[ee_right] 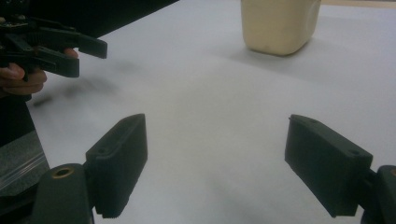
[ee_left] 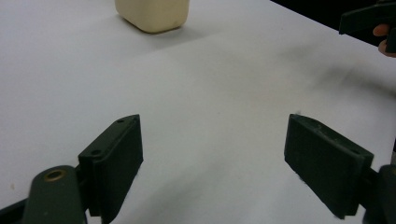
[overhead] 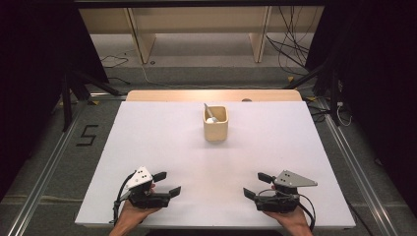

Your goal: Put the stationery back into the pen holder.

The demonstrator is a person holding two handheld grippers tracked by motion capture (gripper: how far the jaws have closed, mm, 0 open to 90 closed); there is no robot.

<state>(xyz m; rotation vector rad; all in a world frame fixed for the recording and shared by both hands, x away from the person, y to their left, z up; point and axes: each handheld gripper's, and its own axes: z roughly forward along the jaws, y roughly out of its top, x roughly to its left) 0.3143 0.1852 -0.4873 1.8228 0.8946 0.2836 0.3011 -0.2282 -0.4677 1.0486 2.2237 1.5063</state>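
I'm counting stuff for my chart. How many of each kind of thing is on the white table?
Cream cup: 1
Spoon standing in the cup: 1
Grippers, left gripper and right gripper, both open, low at the table's near edge: 2
Total: 4

The table (overhead: 147, 147) is looked down on from above its near edge in the high view. It is skimmed low and close in each gripper view, facing the far side. The cup (overhead: 216, 124) is shared by all three views.
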